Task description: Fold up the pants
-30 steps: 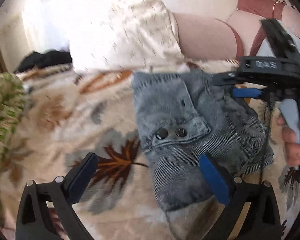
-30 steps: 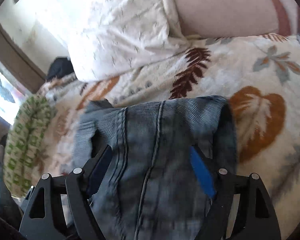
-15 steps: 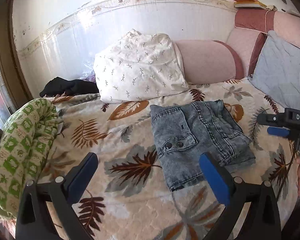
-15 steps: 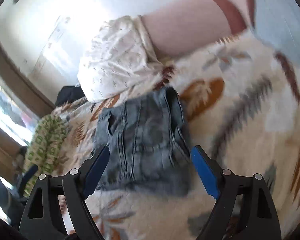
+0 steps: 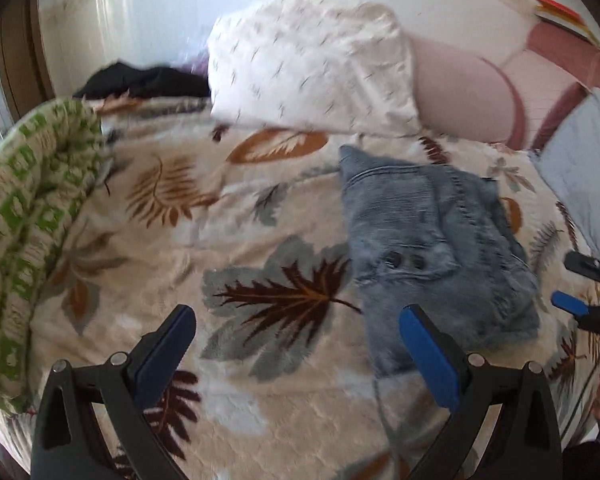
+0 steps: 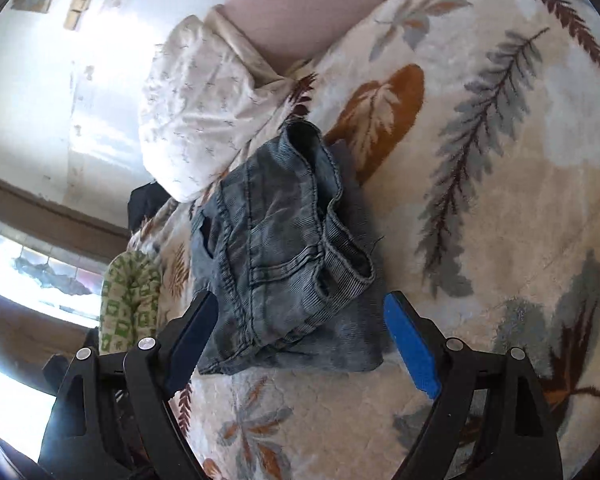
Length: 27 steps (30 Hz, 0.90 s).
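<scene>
The grey-blue denim pants (image 5: pixel 432 248) lie folded into a compact bundle on the leaf-patterned bedspread (image 5: pixel 260 272). A flap pocket with two dark buttons faces up in the left wrist view. In the right wrist view the pants (image 6: pixel 288 256) show the waistband and a back pocket. My left gripper (image 5: pixel 300 344) is open and empty, above the bedspread to the left of the pants. My right gripper (image 6: pixel 300 332) is open and empty, hovering over the near edge of the bundle. The right gripper also shows in the left wrist view (image 5: pixel 580 292) at the right edge.
A white patterned pillow (image 5: pixel 316 68) and a pink bolster (image 5: pixel 464 92) lie at the head of the bed. A green-and-white rolled blanket (image 5: pixel 28 216) lies on the left side. A dark garment (image 5: pixel 148 80) sits by the wall. A grey-blue cushion (image 5: pixel 580 180) is at right.
Both grippers have pulled back from the pants, open and empty. The left view swung left and lower; the right view tilted and now sees the whole folded bundle.
</scene>
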### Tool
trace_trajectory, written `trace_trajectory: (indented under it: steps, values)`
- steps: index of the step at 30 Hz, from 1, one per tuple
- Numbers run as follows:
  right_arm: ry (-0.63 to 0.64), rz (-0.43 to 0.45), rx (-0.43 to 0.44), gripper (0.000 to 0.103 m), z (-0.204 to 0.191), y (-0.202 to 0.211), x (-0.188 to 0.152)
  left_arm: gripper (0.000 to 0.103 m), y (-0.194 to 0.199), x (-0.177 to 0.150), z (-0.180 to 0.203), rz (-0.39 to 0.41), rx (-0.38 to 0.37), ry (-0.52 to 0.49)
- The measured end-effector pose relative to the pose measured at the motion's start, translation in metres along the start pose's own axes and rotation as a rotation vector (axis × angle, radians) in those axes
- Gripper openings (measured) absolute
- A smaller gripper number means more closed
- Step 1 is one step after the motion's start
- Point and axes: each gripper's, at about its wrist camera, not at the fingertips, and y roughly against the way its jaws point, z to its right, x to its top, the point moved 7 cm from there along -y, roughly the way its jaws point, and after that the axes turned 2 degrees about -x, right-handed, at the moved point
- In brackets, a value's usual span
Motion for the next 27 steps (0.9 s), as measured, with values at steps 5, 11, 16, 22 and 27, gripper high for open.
trace_trajectory:
  steps: [5, 11, 16, 22, 27]
  values:
    - [-0.017, -0.019, -0.036, 0.085, 0.008, -0.014, 0.014, 0.103, -0.036, 0.012, 0.004, -0.105, -0.083, 0.044]
    - [-0.031, -0.079, -0.063, 0.085, 0.015, -0.036, 0.016, 0.103, -0.070, 0.020, 0.028, -0.192, -0.172, 0.057]
    - [-0.035, -0.122, -0.082, 0.085, 0.018, -0.057, 0.020, 0.103, -0.084, 0.020, 0.037, -0.223, -0.228, 0.089]
    - [-0.040, -0.138, -0.028, 0.092, 0.014, -0.071, 0.023, 0.103, -0.092, 0.017, 0.052, -0.231, -0.264, 0.071]
    - [-0.084, -0.149, 0.058, 0.092, 0.015, -0.076, 0.026, 0.103, -0.100, 0.014, 0.052, -0.239, -0.328, 0.140]
